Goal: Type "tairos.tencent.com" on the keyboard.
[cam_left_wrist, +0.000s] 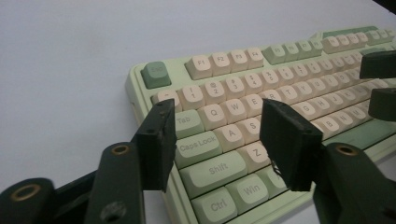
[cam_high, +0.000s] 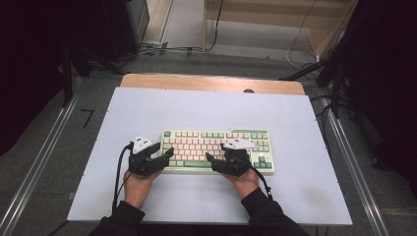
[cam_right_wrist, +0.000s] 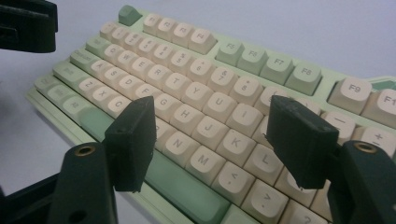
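Your right gripper (cam_high: 222,158) covers the keyboard (cam_high: 219,142) at about 5 o'clock in the high view, hiding the keys beneath. In the right gripper view its black jaws hide keys right of L, and the frame crops the keyboard (cam_right_wrist: 196,93) at 3 and 6 o'clock. In the left gripper view, legends toward 2 o'clock blur beyond reading.

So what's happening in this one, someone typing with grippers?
A person sits at a white table with a two-jaw gripper in each hand, both poised over a green and cream keyboard. The left gripper hangs over the keyboard's left end, near Tab and Caps Lock; the right gripper is over the middle letter keys near the space bar. Both sets of jaws stand open with nothing held between them.
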A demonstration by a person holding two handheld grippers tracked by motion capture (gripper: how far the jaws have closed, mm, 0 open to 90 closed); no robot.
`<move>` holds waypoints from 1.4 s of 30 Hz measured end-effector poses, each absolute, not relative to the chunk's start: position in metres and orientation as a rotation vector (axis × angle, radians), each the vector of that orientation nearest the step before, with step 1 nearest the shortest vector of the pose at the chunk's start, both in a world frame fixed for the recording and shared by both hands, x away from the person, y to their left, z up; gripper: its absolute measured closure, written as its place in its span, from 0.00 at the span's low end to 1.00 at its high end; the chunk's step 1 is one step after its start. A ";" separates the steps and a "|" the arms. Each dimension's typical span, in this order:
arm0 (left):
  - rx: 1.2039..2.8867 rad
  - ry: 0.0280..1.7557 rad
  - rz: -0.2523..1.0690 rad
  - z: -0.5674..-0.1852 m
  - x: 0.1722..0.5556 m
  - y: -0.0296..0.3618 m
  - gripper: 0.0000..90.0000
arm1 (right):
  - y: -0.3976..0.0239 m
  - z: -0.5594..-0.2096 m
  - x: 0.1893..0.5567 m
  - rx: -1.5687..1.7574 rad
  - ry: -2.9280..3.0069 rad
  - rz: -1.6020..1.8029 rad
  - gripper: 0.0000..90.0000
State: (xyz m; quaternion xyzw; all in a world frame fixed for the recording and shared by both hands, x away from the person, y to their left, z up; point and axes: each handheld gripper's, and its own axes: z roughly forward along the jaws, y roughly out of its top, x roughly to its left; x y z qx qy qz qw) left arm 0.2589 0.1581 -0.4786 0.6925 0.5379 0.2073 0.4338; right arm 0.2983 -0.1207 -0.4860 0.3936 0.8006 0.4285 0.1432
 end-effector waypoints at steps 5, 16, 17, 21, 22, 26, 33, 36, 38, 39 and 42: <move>1.744 1.320 0.515 -0.479 0.263 0.151 0.66 | -0.128 -0.486 0.296 1.155 2.296 1.233 0.34; 1.767 1.298 0.526 -0.480 0.278 0.136 0.80 | -0.149 -0.486 0.290 1.223 2.248 1.218 0.34; 1.771 1.294 0.523 -0.480 0.280 0.135 0.80 | -0.151 -0.486 0.289 1.230 2.241 1.212 0.34; 1.787 1.263 0.494 -0.479 0.287 0.126 0.89 | -0.163 -0.485 0.285 1.261 2.209 1.206 0.35; 1.794 1.258 0.495 -0.479 0.289 0.123 0.92 | -0.166 -0.485 0.283 1.272 2.201 1.202 0.35; 1.811 1.237 0.495 -0.478 0.295 0.113 0.99 | -0.177 -0.485 0.278 1.300 2.166 1.194 0.35; 1.865 1.203 0.458 -0.480 0.304 0.095 1.00 | -0.193 -0.485 0.271 1.350 2.119 1.176 0.35; 1.877 1.201 0.451 -0.481 0.306 0.089 1.00 | -0.198 -0.485 0.269 1.360 2.108 1.172 0.35; 1.888 1.199 0.441 -0.482 0.307 0.087 1.00 | -0.200 -0.484 0.268 1.367 2.100 1.169 0.36; 1.891 1.199 0.441 -0.483 0.308 0.086 1.00 | -0.200 -0.484 0.268 1.364 2.100 1.170 0.36; 1.895 1.198 0.432 -0.483 0.309 0.083 1.00 | -0.202 -0.485 0.266 1.370 2.095 1.166 0.36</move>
